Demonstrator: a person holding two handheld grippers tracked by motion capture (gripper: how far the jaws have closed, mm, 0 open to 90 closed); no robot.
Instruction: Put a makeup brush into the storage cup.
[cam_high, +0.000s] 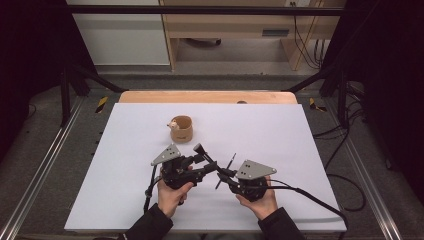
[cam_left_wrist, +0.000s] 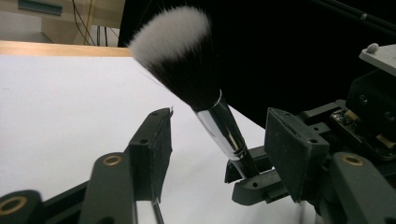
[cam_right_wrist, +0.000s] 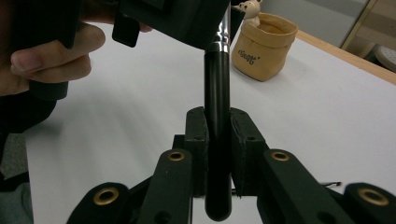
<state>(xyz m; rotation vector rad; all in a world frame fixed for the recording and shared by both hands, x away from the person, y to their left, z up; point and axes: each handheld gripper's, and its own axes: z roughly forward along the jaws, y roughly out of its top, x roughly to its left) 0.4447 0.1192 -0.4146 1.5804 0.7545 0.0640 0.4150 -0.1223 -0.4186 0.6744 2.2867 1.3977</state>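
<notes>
I had both grippers low over the near middle of the white table (cam_high: 280, 130), facing each other with a makeup brush (cam_left_wrist: 201, 93) between them.

My right gripper (cam_right_wrist: 217, 126) was clamped on the black handle (cam_right_wrist: 217, 140) of the brush. In the right gripper view the two pads pressed the handle from either side, and its rounded end hung just below them. The handle ran away from the jaws to a shiny metal collar (cam_right_wrist: 223, 32), which passed behind the body of the other gripper.

My left gripper (cam_left_wrist: 217, 140) had its jaws apart, one on each side of the brush. In the left gripper view the metal collar crossed the gap at a slant, nearer the right-hand jaw, and neither pad touched it. The bristles, dark at the base and white at the tips, fanned out above the jaws and leaned toward the far side of the table. Behind the collar I could see the right gripper's jaws holding the handle.

In the high view the left gripper (cam_high: 197, 165) sat in my left hand (cam_high: 172, 192) and the right gripper (cam_high: 225, 175) in my right hand (cam_high: 257, 197), their tips almost meeting. The brush was held clear of the table.

A small tan pouch (cam_high: 181, 128) with a little animal figure (cam_high: 173, 125) on its rim stood upright farther back, apart from both grippers.
</notes>
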